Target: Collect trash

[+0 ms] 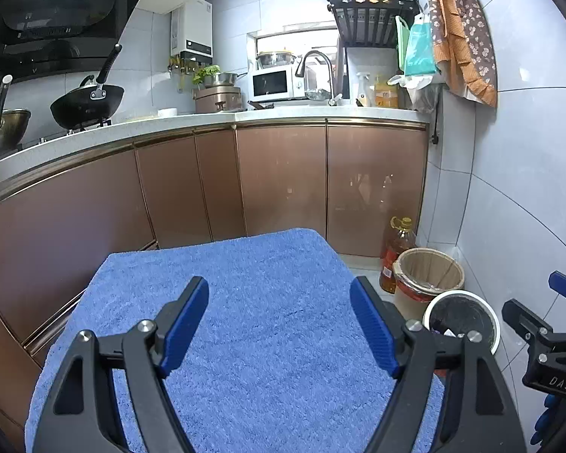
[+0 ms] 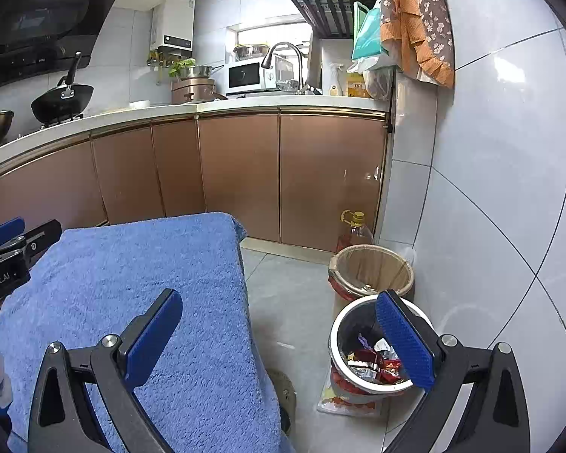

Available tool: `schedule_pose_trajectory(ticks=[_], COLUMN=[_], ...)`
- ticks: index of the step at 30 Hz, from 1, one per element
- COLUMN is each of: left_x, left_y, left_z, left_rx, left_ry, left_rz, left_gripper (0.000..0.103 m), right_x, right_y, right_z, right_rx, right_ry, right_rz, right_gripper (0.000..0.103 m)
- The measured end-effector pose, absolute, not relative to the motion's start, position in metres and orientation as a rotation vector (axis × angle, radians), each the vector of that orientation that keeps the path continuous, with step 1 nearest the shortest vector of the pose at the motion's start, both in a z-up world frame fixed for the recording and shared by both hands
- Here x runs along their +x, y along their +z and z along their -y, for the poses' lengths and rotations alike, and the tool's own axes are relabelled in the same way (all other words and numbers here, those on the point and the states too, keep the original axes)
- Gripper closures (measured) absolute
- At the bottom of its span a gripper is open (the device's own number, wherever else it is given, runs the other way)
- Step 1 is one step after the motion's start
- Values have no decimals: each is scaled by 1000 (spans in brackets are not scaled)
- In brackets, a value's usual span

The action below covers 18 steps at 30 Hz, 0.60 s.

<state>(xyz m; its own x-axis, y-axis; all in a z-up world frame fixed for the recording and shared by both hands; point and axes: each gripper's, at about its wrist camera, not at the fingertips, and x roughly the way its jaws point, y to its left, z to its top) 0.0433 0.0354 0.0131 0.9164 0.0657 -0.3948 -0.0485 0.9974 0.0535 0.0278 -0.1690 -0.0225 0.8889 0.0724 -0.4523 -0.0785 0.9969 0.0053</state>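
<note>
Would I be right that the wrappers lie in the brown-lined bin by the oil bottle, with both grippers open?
Not quite: the wrappers lie in the white-rimmed bin, nearer than the brown-lined bin, as the right wrist view shows. The left gripper and right gripper are open.

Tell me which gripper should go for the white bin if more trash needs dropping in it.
Right. The right gripper hangs open with one finger already over the white bin holding wrappers. The left gripper is open over the blue towel, with the bin off to its right.
</note>
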Motion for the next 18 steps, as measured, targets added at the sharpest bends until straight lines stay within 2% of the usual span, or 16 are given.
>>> schedule_pose_trajectory(ticks=[18], left_x=[38], left_y=[16], left_z=[-34], left_rx=[45], left_ry=[43], left_rz=[-401], left_gripper=[27], right_x=[23], right_y=[-21], right_z=[169], right_rx=[-6], right_ry=[62], right_rz=[-453], right_gripper=[0])
